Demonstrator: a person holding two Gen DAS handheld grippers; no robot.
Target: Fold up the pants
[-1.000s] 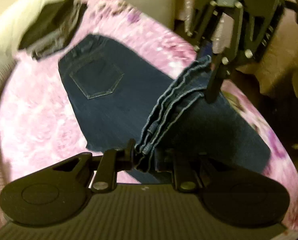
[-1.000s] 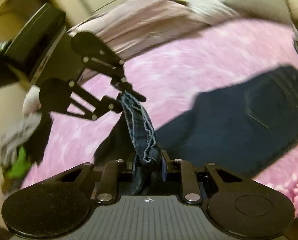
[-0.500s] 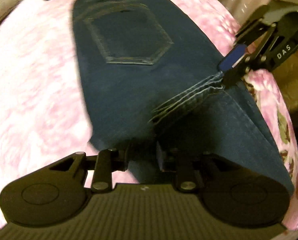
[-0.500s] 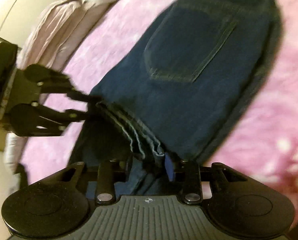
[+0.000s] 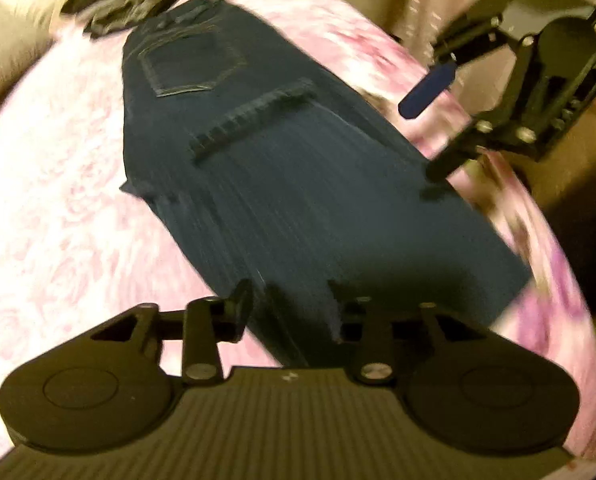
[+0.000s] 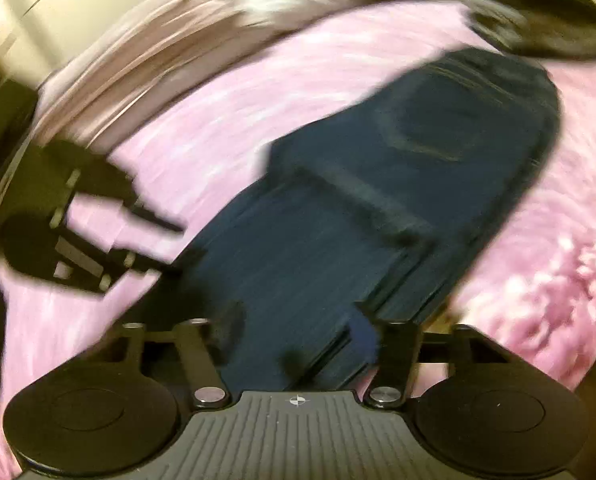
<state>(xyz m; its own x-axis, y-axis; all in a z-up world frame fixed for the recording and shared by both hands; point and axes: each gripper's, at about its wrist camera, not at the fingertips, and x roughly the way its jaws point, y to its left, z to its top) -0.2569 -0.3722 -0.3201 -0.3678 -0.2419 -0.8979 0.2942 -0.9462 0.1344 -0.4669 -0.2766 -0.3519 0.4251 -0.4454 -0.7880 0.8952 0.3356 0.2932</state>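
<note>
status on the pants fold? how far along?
Done: the dark blue denim pants lie on the pink floral blanket, leg hems brought up to just below the back pocket. In hand: nothing; the left gripper and right gripper have just been opening, no cloth between the fingers. Left: probably one more fold to make it compact.

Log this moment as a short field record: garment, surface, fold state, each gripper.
garment: dark jeans, back pocket facing up
surface: pink floral blanket
fold state: leg hems laid over the seat area, folded in half
left gripper: jaws just opening, apart, clear of the denim
right gripper: jaws just opening, wide, nothing between them
clutter: dark clothing beyond the waistband
</note>
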